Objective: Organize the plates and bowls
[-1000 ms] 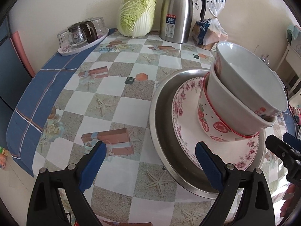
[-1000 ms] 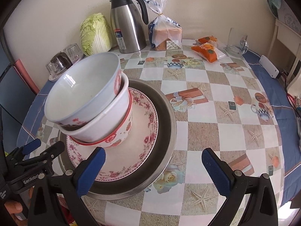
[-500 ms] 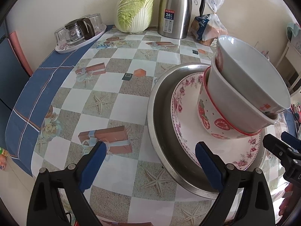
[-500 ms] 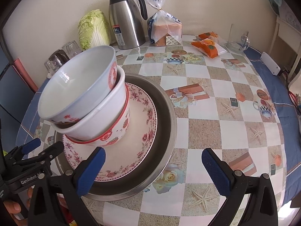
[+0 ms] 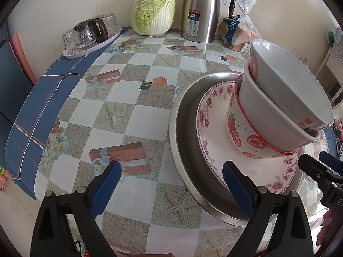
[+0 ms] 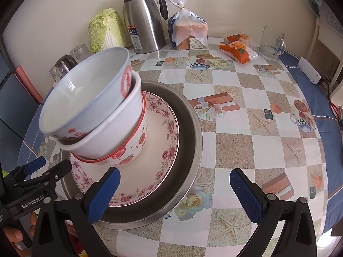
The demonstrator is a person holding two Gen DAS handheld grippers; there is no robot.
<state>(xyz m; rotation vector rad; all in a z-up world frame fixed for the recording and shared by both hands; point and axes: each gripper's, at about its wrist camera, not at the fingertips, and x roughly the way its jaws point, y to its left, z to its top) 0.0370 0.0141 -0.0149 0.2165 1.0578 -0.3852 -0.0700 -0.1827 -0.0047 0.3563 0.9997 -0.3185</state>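
Note:
A steel basin point(image 5: 184, 150) point(image 6: 193, 150) sits on the table near its front edge. Inside it lies a floral plate point(image 5: 214, 150) point(image 6: 163, 145). On the plate stands a tilted stack of bowls: a strawberry-print bowl point(image 5: 242, 137) point(image 6: 133, 150), a white bowl point(image 5: 268, 120) point(image 6: 111, 130) and a white bowl with red marks point(image 5: 285, 81) point(image 6: 85, 94) on top. My left gripper point(image 5: 171, 186) is open, its right finger over the basin's near rim. My right gripper point(image 6: 175, 194) is open too, its left finger over the plate's near edge. Neither holds anything.
At the back stand a cabbage point(image 5: 154, 8), a steel thermos jug point(image 5: 201, 10) point(image 6: 145, 21) and bagged bread point(image 6: 188, 32). A tray of glasses point(image 5: 90, 36) sits far left. Orange snack packs point(image 6: 238, 49) and a glass holder point(image 6: 270, 45) lie far right.
Both grippers have come slightly closer to the basin, so the dishes look a little larger and lower. The stack has not moved and both grippers stay open.

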